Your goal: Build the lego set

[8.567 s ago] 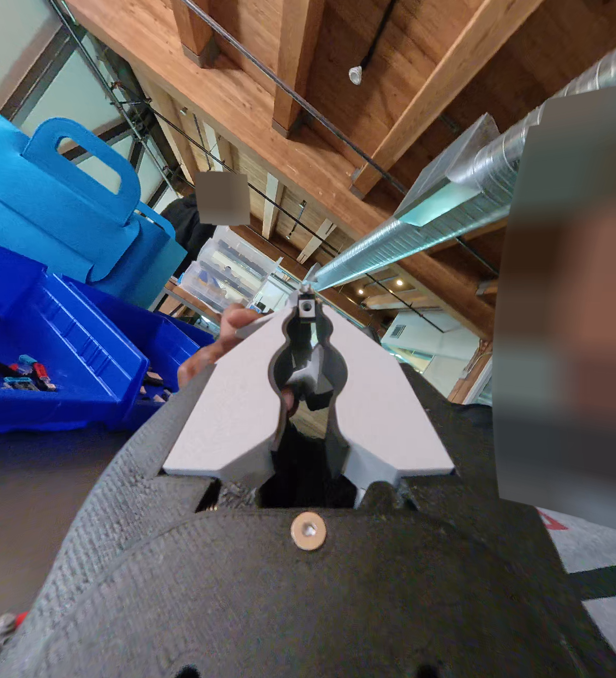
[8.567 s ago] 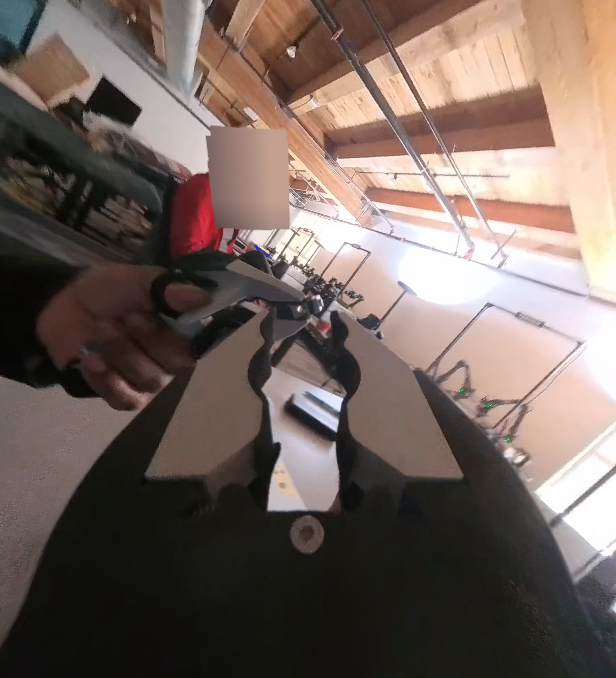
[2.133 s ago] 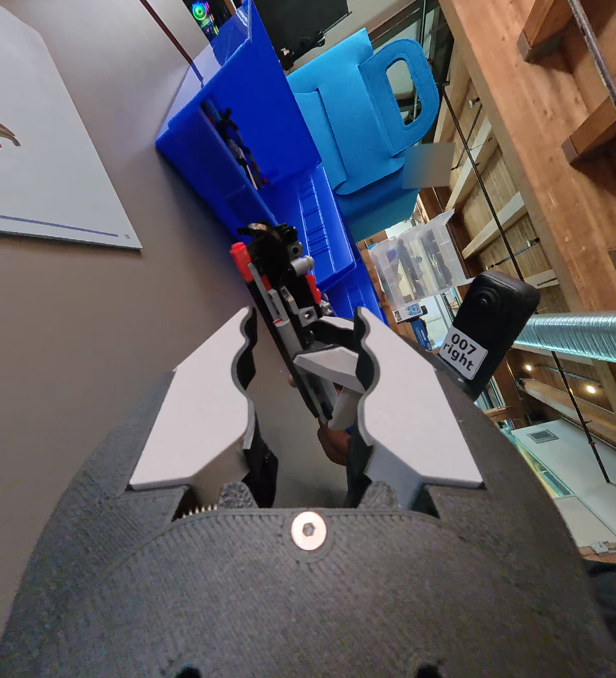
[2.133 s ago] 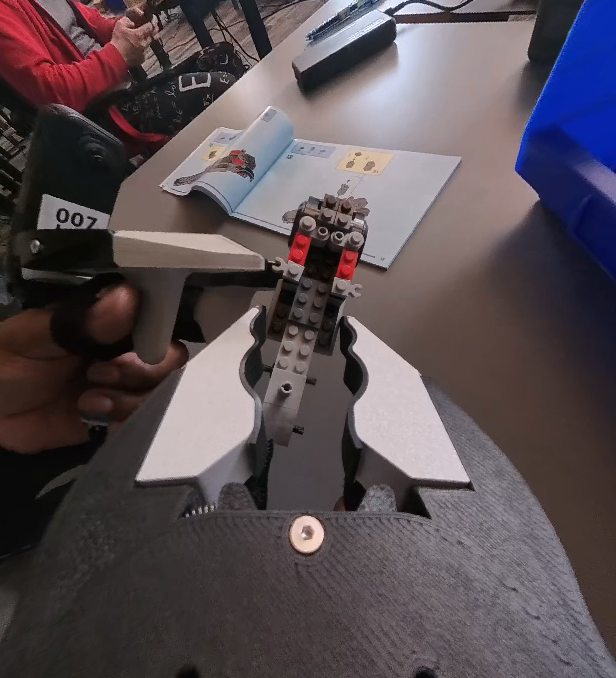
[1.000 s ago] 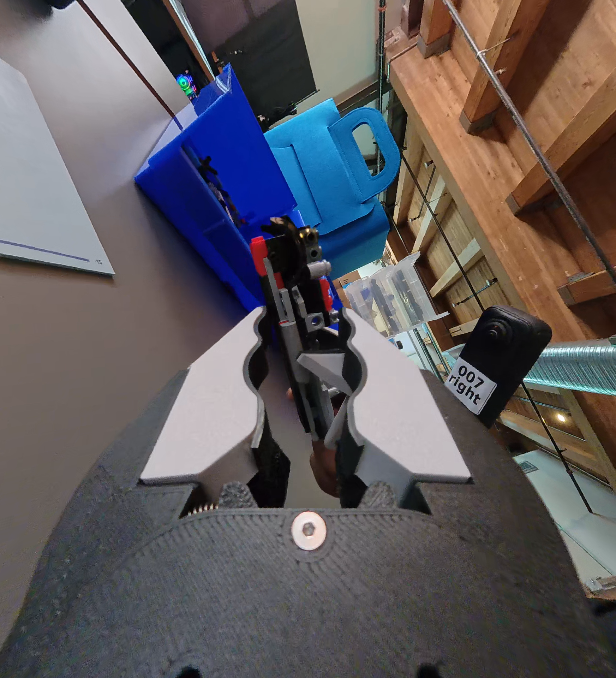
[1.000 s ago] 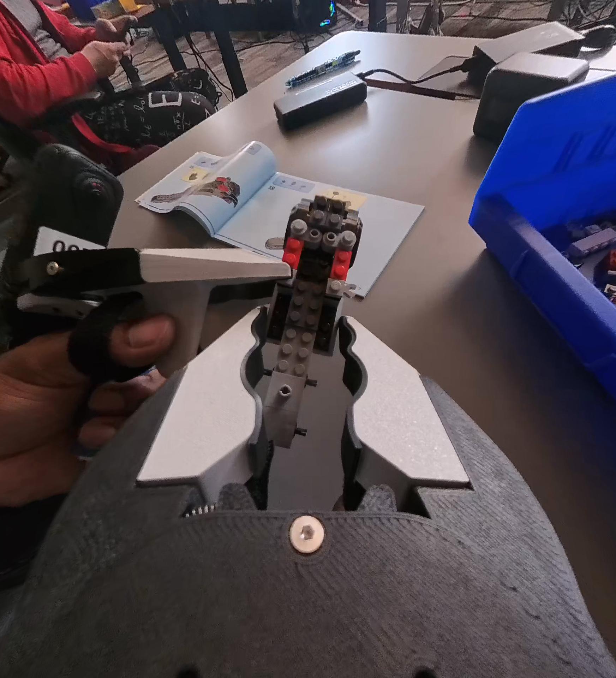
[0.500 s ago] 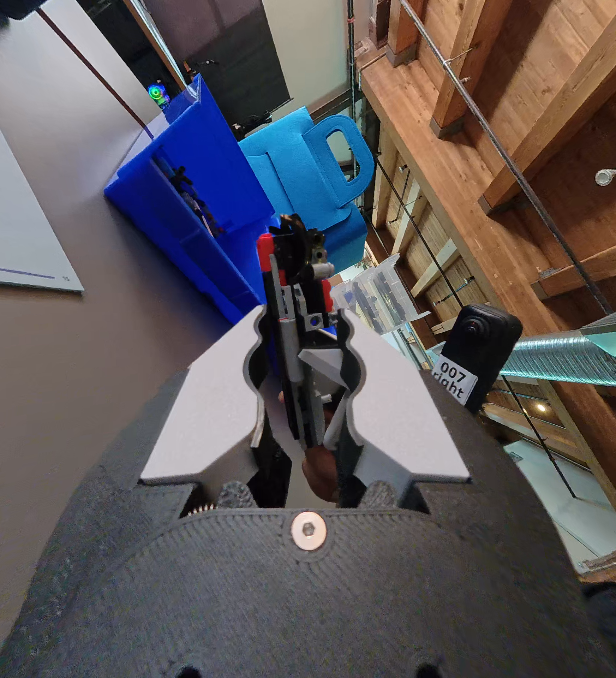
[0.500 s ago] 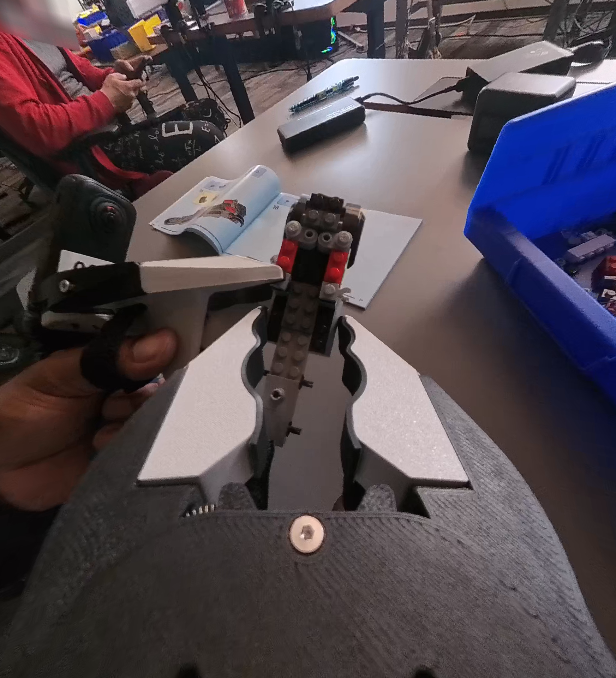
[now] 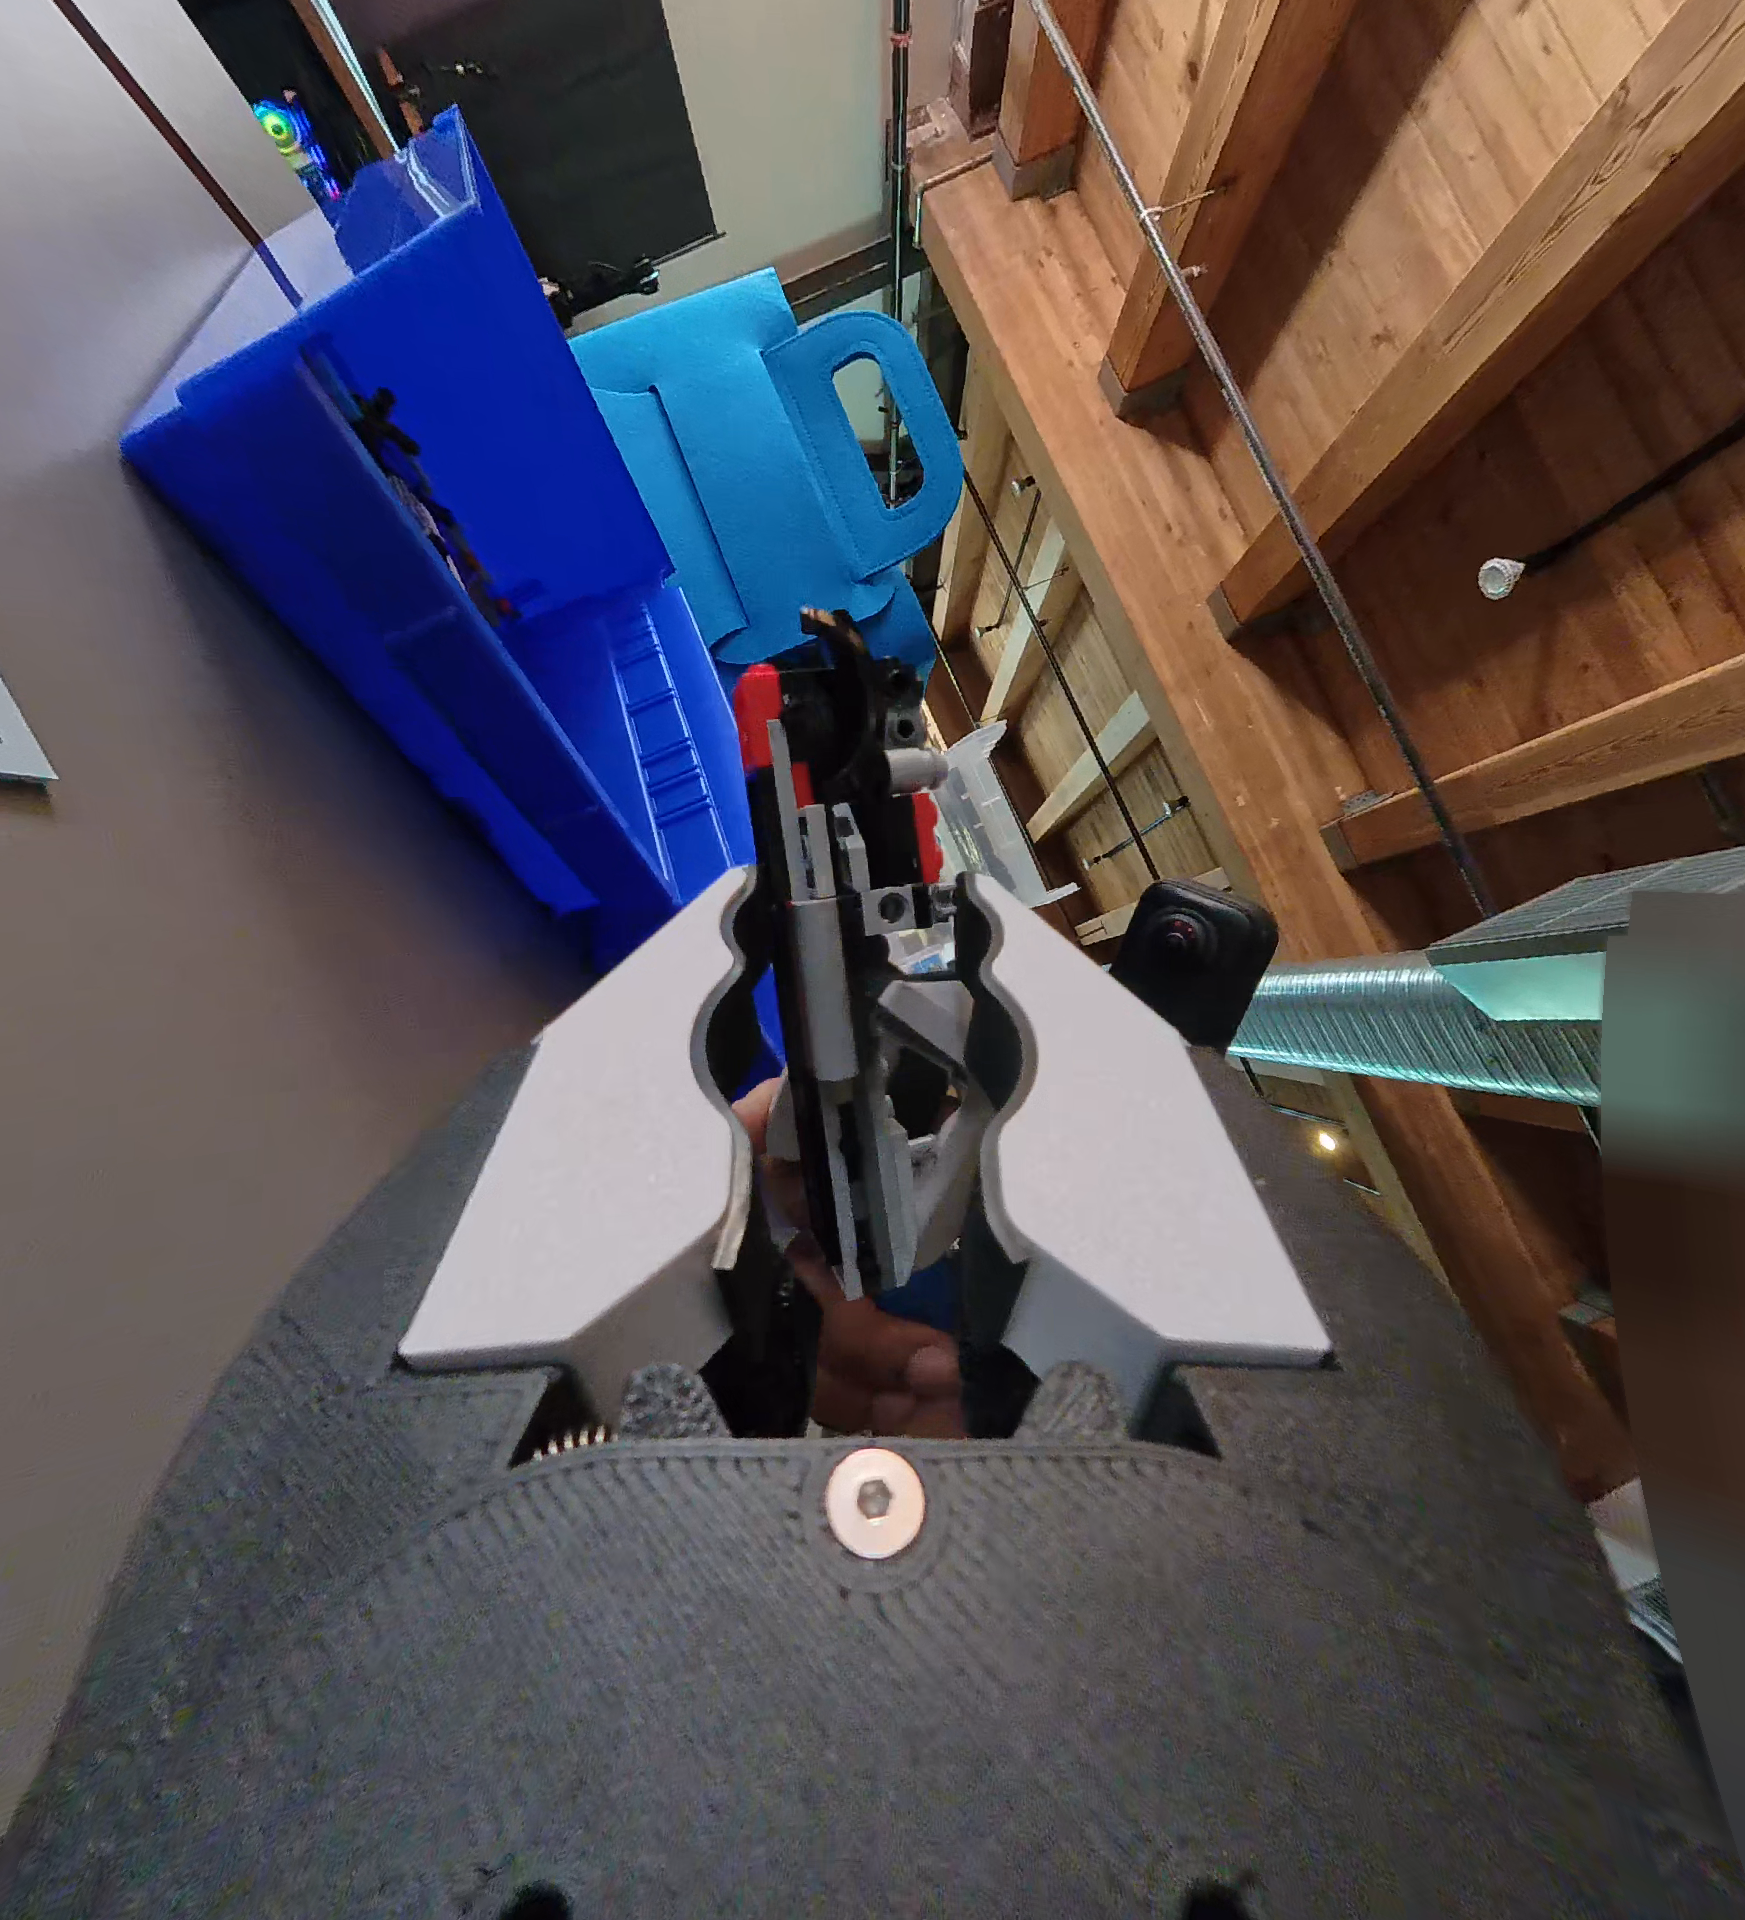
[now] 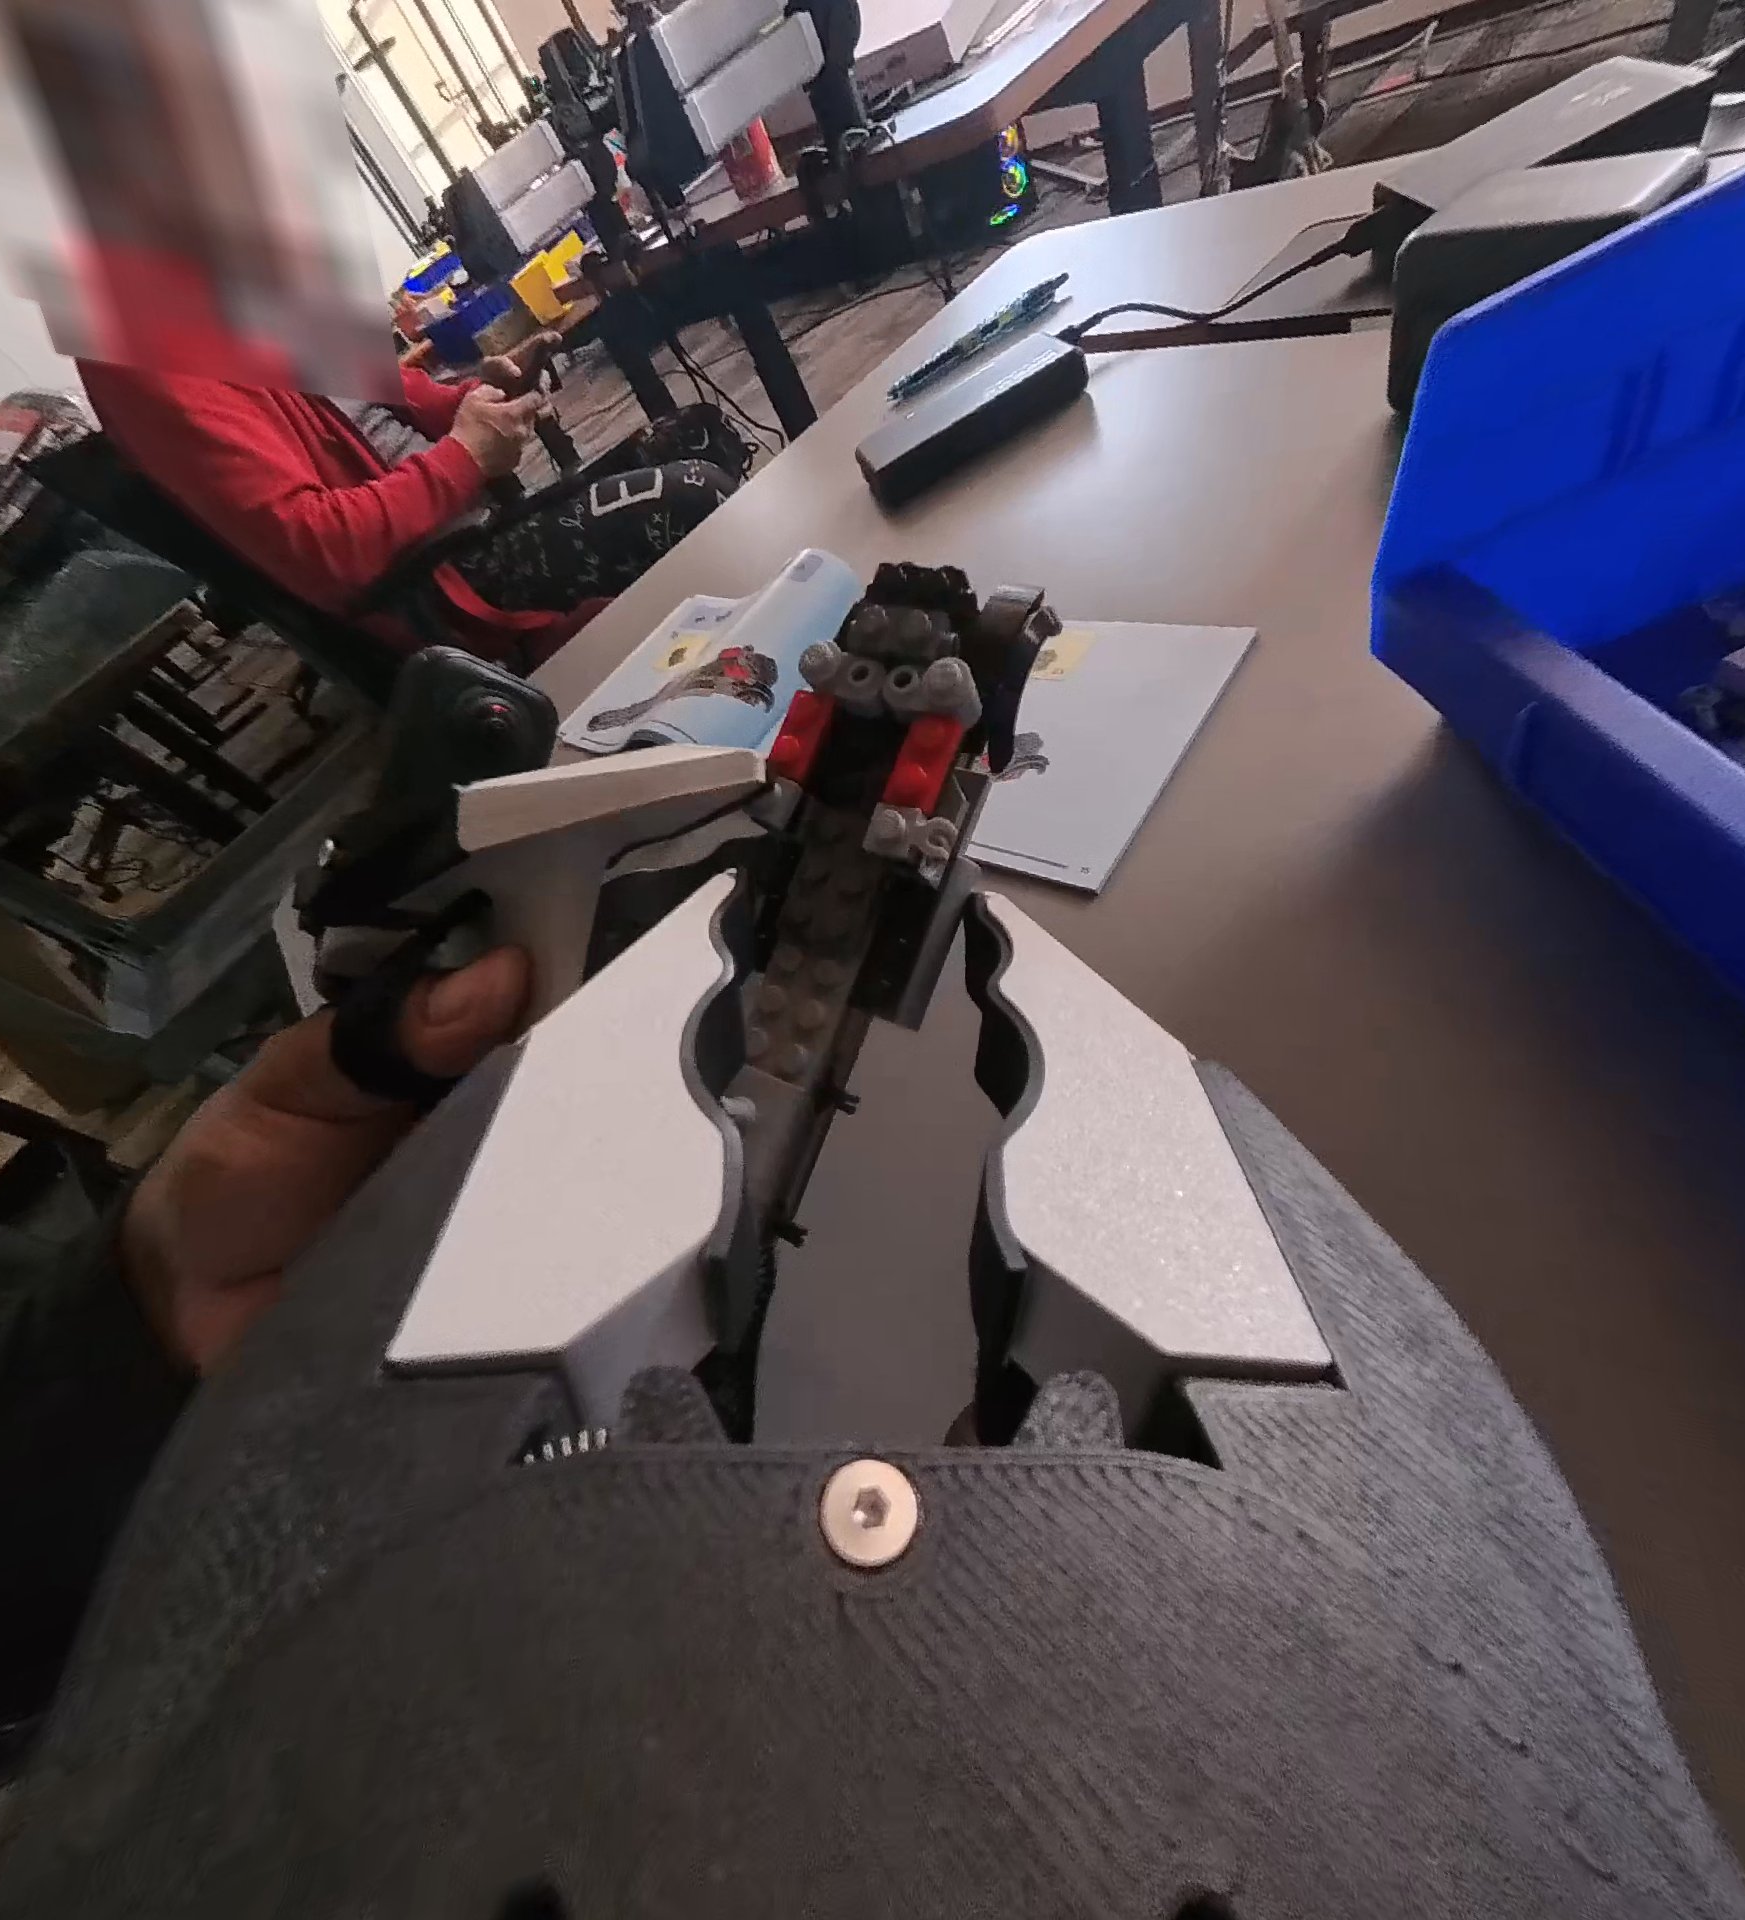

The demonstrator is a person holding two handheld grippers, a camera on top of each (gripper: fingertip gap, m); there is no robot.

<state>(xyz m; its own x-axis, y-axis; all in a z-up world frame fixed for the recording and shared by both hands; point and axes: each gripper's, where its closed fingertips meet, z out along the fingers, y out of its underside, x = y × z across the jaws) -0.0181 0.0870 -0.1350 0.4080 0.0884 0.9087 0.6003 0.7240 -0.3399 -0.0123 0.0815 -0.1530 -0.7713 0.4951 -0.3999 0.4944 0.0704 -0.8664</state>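
A grey, black and red lego model (image 10: 878, 748) stands up between the fingers of my right gripper (image 10: 847, 904), which is shut on its lower grey part above the table. The model leans to the right. My left gripper (image 10: 754, 800) comes in from the left and its fingertips meet the model's upper side. In the left wrist view the model (image 9: 826, 831) shows edge-on, and my left gripper (image 9: 852, 894) is shut on it. The right gripper's camera (image 9: 1195, 961) shows behind.
A blue bin (image 10: 1595, 520) of loose bricks stands at the right; it also shows in the left wrist view (image 9: 411, 436). An open instruction booklet (image 10: 1107, 748) lies behind the model. A black box (image 10: 972, 416) and a person in red (image 10: 276, 457) are farther back. Both grippers' tips are close together, under 4 cm apart.
My left gripper has swung down from pointing at the ceiling and narrowed around the model in the right gripper. The model has risen a little and now leans to the right.
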